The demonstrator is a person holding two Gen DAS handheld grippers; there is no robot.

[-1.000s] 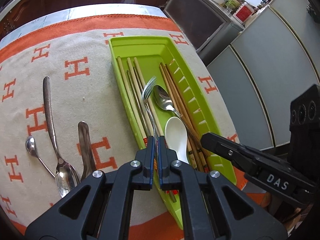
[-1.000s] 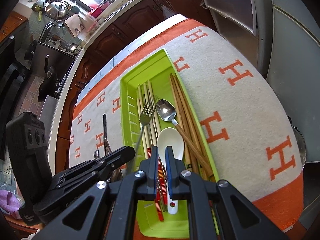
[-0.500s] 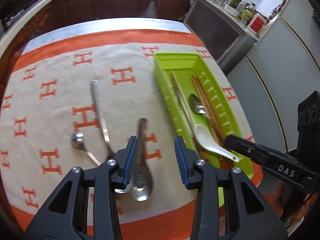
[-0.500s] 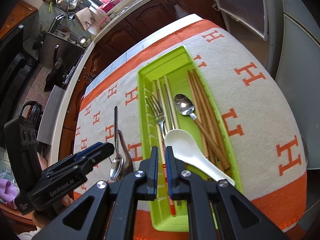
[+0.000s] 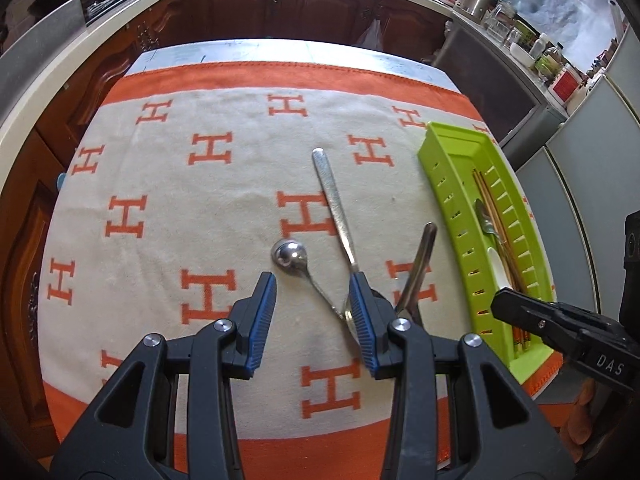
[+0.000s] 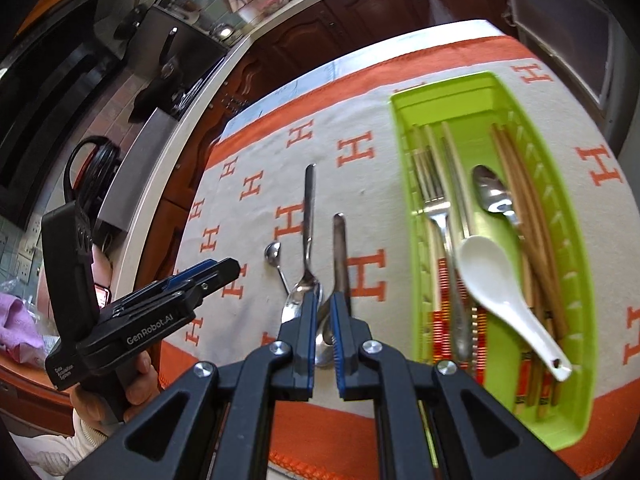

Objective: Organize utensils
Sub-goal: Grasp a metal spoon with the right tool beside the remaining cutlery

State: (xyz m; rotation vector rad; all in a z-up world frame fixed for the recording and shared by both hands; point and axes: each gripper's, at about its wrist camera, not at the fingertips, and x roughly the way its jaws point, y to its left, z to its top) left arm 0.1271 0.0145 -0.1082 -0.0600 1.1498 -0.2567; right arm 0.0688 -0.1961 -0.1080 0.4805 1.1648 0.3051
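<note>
Left tongs (image 5: 312,316): hovering spread over the loose cutlery, nothing between the blue pads.
Right tongs (image 6: 322,332): pressed almost together, pinching nothing; pointing down at the spoon bowls beneath.
Counter (image 5: 180,52): lying under a cream-and-orange H-patterned cloth (image 5: 168,184).
Loose items: three steel pieces waiting on the cloth, left of the tray — a small round-bowled steel teaspoon (image 5: 289,255), a long-handled steel spoon (image 5: 334,200), a second steel utensil with a flat handle (image 5: 420,264). Teaspoon and long spoon are crossing near their lower ends.
Lime-green plastic slotted tray (image 5: 452,200): already holding a steel fork (image 6: 434,208), a steel spoon (image 6: 490,192), a white ceramic soup spoon (image 6: 496,280), and wooden chopsticks (image 6: 520,184).
Handling (judgement): steel pieces are looking stiff, light, smooth, likely slippery; lying flat, so hard to get under.
Grip point (judgement): mid-handle, across the narrow width, clear of the crossing.
Risk (judgement): lifting one crossed piece may be dragging the other.
</note>
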